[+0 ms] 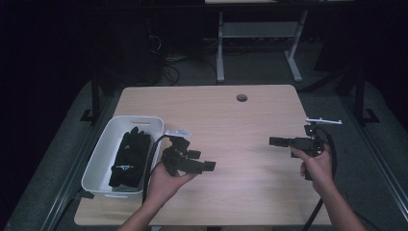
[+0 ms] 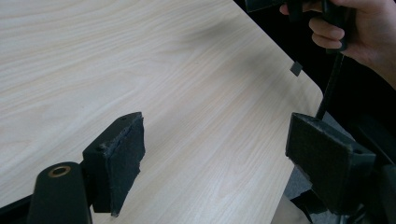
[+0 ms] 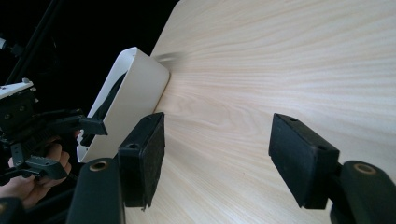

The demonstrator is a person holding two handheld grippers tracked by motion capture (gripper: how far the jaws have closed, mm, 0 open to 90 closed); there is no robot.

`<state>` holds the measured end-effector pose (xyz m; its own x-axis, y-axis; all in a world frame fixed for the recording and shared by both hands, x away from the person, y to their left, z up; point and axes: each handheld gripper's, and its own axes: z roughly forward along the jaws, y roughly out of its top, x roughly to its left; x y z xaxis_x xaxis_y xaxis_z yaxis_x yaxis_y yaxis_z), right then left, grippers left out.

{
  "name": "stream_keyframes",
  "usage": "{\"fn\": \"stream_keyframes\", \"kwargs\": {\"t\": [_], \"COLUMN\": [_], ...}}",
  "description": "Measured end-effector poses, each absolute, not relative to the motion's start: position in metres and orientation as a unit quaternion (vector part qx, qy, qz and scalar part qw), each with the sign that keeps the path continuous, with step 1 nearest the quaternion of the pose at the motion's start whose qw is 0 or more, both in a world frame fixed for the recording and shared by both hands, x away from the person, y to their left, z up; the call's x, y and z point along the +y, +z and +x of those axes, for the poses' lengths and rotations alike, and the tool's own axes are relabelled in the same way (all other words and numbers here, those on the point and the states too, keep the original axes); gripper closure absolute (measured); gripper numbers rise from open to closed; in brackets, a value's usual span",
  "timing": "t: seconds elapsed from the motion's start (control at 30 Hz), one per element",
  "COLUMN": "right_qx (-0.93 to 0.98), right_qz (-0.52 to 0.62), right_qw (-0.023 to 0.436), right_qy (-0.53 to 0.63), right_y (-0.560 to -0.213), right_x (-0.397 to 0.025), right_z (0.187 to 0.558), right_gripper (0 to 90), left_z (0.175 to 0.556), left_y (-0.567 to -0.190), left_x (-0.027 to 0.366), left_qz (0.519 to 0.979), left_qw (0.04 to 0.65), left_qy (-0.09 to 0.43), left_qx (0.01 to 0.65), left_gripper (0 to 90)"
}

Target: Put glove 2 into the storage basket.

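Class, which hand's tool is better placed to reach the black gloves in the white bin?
Probably left. The left tool is open beside the white bin holding the black gloves; the right tool, also open, is across the table.

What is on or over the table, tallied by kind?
White bin: 1
Black gloves, lying in the bin as a heap, number unclear: 1 heap
Hand-held tongs, left and right, both open: 2
Total: 4
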<state>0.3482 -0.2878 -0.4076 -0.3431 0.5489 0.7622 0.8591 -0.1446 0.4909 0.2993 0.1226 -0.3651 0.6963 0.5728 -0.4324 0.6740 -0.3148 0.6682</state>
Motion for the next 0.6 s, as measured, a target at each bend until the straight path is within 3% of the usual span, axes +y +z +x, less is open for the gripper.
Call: {"fn": "stream_keyframes", "kwargs": {"t": [0.6], "right_qx": [-0.633], "right_qz": [-0.567], "right_qw": [0.148], "right_qy": [-0.505], "right_y": [-0.429], "right_x": [-0.309], "right_z": [0.331], "right_gripper": [35.5], "left_z": [0.295], "left_y": [-0.379], "left_x": [0.110], "left_qz": [0.815], "left_qw": [0.436], "left_qy": [-0.062], "left_qx": [0.377], "left_gripper": [19.6]}}
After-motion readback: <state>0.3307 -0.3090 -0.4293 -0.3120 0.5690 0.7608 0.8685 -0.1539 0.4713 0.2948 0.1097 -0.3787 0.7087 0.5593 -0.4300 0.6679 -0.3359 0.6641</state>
